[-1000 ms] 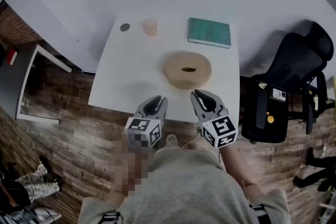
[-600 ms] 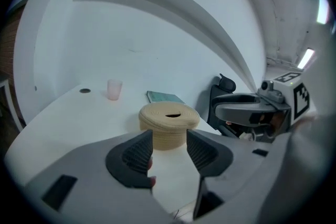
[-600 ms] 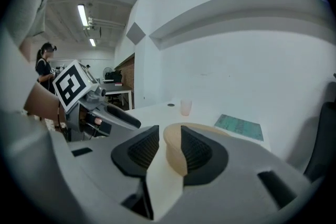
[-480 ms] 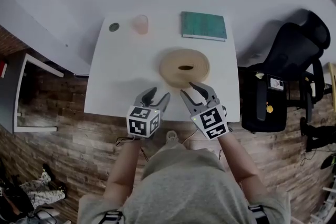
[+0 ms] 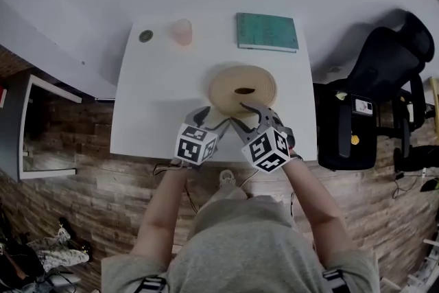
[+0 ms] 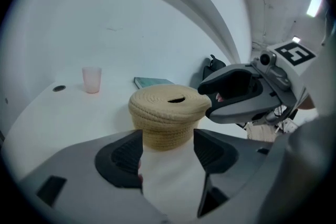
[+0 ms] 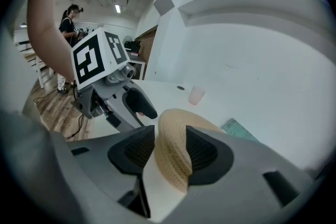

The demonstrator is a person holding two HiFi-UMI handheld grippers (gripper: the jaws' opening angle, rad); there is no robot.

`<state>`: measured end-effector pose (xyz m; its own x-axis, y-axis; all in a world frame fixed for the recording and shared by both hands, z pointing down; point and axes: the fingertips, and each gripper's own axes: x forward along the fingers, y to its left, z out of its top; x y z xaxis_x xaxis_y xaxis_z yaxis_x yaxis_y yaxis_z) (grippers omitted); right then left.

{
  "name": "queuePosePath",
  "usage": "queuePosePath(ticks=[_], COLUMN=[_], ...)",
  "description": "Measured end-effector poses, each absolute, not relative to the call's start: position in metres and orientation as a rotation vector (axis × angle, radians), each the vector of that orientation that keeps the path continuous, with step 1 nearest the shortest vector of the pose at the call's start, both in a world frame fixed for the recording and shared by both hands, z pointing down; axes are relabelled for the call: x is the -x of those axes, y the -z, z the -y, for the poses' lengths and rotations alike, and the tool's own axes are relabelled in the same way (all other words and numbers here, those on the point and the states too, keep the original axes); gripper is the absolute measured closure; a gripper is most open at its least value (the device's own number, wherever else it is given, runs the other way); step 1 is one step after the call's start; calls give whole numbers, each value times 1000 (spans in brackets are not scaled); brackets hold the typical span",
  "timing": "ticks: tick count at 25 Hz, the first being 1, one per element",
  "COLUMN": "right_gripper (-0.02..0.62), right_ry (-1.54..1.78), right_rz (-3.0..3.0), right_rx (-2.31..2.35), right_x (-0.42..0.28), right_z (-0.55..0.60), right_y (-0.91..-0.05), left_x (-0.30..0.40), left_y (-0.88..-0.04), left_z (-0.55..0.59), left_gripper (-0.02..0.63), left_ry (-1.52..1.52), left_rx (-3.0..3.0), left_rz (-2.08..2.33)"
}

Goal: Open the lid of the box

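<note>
A round woven straw box (image 5: 242,89) with a slotted lid stands on the white table (image 5: 154,103), lid on. My left gripper (image 5: 208,121) hovers just short of the box's near-left side. In the left gripper view the box (image 6: 168,113) sits beyond the opening jaws, and nothing is between them (image 6: 168,148). My right gripper (image 5: 250,112) is at the box's near edge, its jaws opening. In the right gripper view the box's rim (image 7: 176,152) lies in the gap of that gripper (image 7: 170,148), and the pads do not visibly squeeze it.
A pink cup (image 5: 182,31) and a dark round disc (image 5: 145,36) stand at the table's far left, a green book (image 5: 267,31) at the far right. A black office chair (image 5: 384,79) stands right of the table. A person (image 7: 68,23) stands far off.
Both grippers have moved forward from the table's near edge to the box. Their jaws have spread from shut to wide.
</note>
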<state>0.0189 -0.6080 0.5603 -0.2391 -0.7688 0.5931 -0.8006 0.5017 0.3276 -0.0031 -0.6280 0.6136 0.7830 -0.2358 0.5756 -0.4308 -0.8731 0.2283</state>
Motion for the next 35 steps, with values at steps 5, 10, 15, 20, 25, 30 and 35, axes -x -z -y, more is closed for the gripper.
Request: queuePosePath(ticks=[5, 10, 15, 20, 25, 30, 35], right_gripper=[410, 410, 410, 420, 426, 440, 449], right_ry=[8, 67, 121, 158, 158, 153, 149], right_rz=[1972, 1927, 1900, 1882, 1877, 1876, 1888], right_rx=[-1157, -1055, -955, -918, -917, -924, -942], right_x=[-15, -14, -14, -11, -10, -10, -10], right_z=[617, 624, 631, 633, 634, 634, 634], right_y=[-578, -590, -600, -607, -609, -608, -602], left_x=[-4, -12, -17, -19, -18, -19, -18], left_y=[-636, -649, -655, -657, -659, -659, -659], left_z=[636, 642, 650, 651, 653, 653, 653], left_gripper=[313, 302, 301, 296, 295, 295, 295], left_ry=[-869, -888, -897, -884, -873, -877, -877], left_rx=[-2629, -2633, -2626, -2614, -2603, -2600, -2582], left_rz=[479, 463, 466, 443, 433, 434, 437])
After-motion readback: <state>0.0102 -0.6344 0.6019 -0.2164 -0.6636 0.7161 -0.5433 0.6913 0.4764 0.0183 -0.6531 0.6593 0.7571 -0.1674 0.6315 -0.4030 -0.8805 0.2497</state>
